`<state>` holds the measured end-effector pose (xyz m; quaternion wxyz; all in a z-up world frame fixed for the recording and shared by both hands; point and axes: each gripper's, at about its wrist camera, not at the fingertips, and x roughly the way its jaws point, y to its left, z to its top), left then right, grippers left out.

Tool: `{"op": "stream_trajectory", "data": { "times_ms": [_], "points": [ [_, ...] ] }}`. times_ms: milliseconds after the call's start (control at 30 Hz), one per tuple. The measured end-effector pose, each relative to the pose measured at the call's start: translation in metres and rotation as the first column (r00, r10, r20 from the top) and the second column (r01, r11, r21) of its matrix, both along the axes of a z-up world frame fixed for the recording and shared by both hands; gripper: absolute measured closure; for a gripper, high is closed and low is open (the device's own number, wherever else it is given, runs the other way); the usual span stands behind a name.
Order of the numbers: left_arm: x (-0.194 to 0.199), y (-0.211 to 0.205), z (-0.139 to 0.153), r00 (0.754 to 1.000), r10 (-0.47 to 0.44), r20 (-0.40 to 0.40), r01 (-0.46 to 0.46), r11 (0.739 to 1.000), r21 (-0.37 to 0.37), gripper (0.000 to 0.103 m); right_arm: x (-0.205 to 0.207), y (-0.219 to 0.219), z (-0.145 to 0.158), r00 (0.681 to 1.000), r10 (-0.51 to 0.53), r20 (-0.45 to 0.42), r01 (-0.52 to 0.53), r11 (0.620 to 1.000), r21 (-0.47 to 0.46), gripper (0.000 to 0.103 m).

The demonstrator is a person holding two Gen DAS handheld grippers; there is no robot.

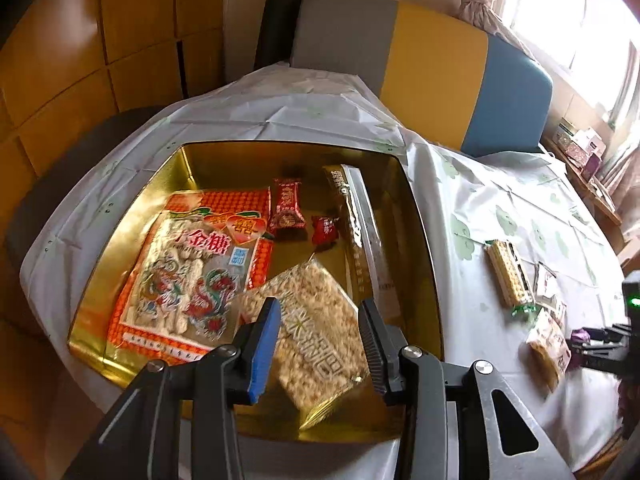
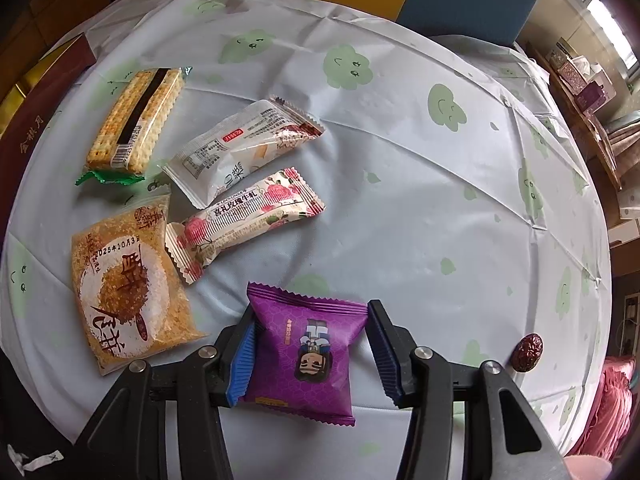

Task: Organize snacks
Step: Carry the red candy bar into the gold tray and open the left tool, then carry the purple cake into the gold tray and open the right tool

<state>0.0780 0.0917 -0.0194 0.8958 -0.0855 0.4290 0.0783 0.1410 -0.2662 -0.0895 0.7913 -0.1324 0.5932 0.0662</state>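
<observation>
Four snack packs lie near my right gripper (image 2: 310,354), which squeezes a purple packet (image 2: 306,354) on the tablecloth (image 2: 420,200). My left gripper (image 1: 320,332) hangs open, empty, over the gold tin (image 1: 420,240).

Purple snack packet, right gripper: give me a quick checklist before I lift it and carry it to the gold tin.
1. Purple packet sits between the right gripper fingers: ok.
2. Pads firmly pressing the packet: cannot tell.
3. Left gripper open, rice cracker pack released: ok.
4. Left gripper clear of the gold tin: not ok, it hangs over it.
5. Free space in tin: ok.
</observation>
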Motion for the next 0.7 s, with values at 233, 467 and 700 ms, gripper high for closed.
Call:
{"op": "stream_trajectory", "data": {
  "times_ms": [233,467,700],
  "points": [
    [-0.018,0.010,-0.003,1.000,0.020,-0.004,-0.020,1.000,-0.001,0.062,0.004,-0.005,0.001,1.000,-0.010,0.003,0.010,1.000,0.016,0.051],
    [-0.028,0.026,-0.010,0.998,0.063,-0.014,-0.064,0.998,-0.028,0.062,0.004,-0.006,0.002,1.000,-0.030,0.009,0.029,0.999,0.019,0.052],
    [-0.033,0.037,-0.009,0.997,0.081,-0.003,-0.081,0.996,-0.042,0.062,0.008,-0.015,0.022,0.991,-0.127,0.052,0.126,0.992,0.026,0.053]
  ]
}}
